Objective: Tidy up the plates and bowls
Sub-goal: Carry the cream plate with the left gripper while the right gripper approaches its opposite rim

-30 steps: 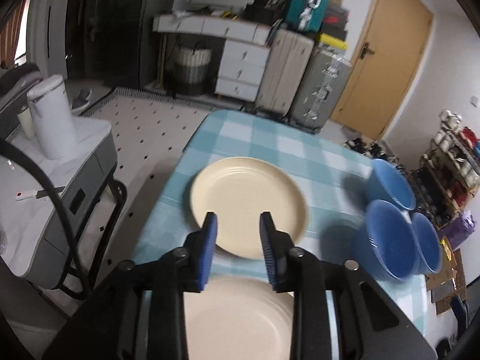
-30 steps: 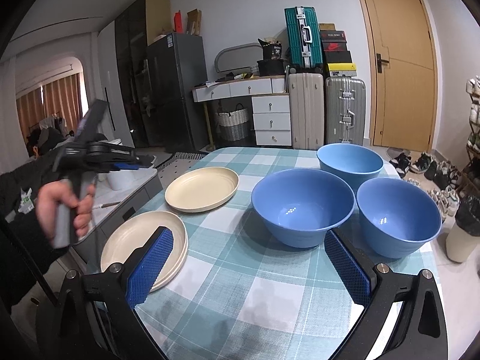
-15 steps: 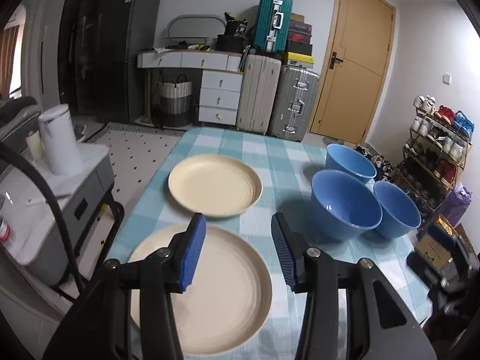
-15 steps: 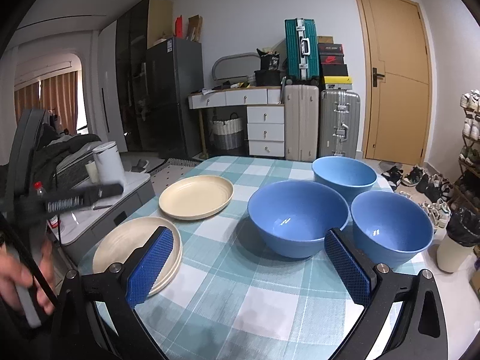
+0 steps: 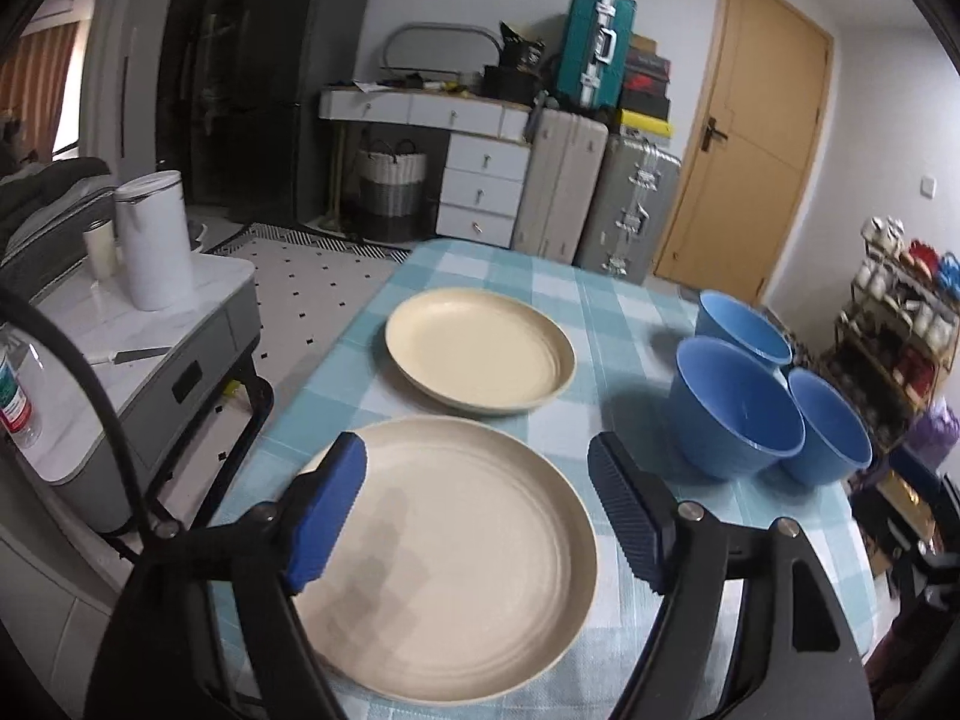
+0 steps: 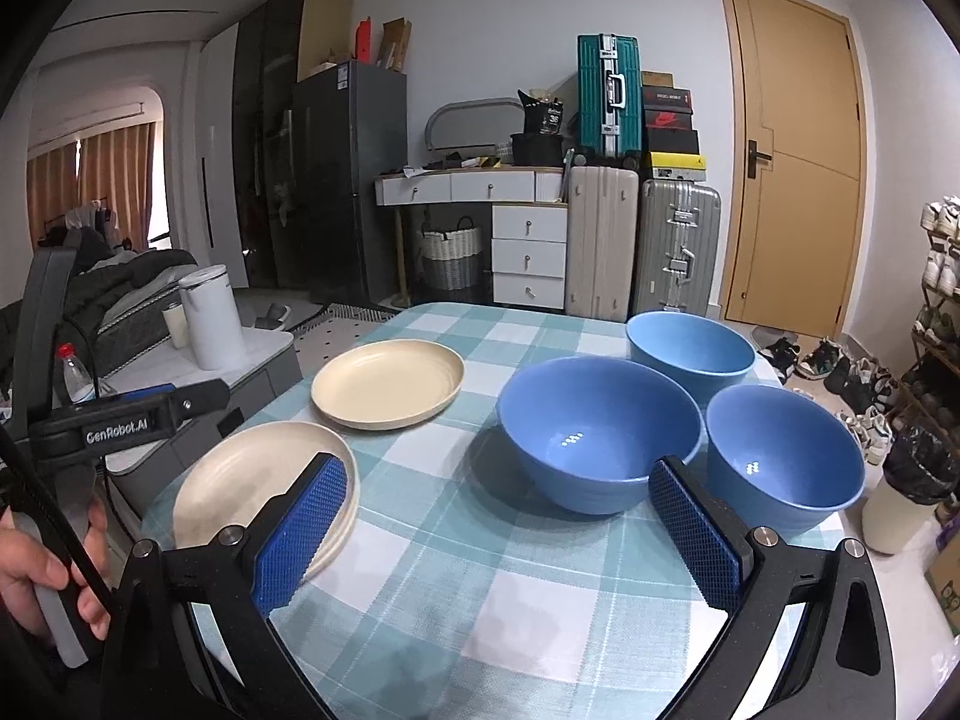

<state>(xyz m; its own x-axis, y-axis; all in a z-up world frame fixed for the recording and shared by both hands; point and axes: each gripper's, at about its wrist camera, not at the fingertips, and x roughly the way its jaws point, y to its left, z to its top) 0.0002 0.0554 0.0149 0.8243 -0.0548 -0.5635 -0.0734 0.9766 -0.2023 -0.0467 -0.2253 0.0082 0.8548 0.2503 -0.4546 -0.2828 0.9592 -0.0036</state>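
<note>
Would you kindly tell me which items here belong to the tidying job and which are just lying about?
Job: near plate, far plate, three blue bowls.

Lying about: white kettle, water bottle, suitcases.

The left gripper's (image 5: pixel 477 516) fingers cover both side edges of the near plate (image 5: pixel 444 576), the front bowl (image 5: pixel 735 420) hides parts of the two bowls behind, and the shoe rack's (image 5: pixel 900 312) contents are too small to identify.
</note>
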